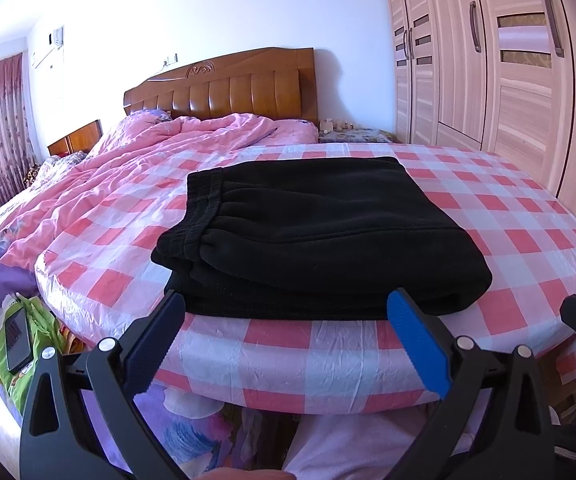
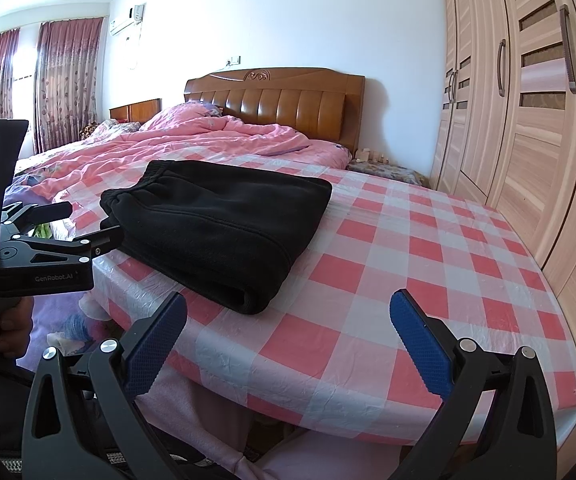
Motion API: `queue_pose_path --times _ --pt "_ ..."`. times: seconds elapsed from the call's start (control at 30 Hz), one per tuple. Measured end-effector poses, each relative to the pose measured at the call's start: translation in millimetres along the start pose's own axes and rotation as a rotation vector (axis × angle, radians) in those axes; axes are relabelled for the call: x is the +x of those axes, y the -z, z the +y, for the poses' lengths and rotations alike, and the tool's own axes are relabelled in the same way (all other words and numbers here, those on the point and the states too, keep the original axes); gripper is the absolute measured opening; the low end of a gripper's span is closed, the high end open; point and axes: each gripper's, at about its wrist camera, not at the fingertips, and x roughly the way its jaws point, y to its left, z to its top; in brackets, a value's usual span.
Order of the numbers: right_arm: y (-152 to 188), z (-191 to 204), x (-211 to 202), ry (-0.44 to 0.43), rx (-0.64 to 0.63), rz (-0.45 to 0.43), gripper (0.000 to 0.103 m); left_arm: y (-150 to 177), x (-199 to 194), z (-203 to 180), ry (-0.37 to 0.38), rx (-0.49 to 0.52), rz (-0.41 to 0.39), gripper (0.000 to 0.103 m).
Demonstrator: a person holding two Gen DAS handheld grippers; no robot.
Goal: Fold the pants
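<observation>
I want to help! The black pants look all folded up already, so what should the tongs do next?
Probably just draw both tongs back. The black pants already lie in a compact folded stack on the checked cover, and the left tongs and right tongs are open, holding nothing.

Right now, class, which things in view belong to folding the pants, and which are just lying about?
Belongs to the job:
black pants, folded on the checked cover
left tool, open
right tool, open

Just lying about:
pink quilt
phone beside the bed
wardrobe
headboard
curtains
</observation>
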Motion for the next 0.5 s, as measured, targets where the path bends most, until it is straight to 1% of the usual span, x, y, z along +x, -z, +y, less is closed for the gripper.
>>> queue_pose_path --times 0.5 --pt "-0.1 -0.4 0.0 -0.001 0.001 0.001 0.098 4.4 3.2 2.0 0.007 -0.006 0.024 0.101"
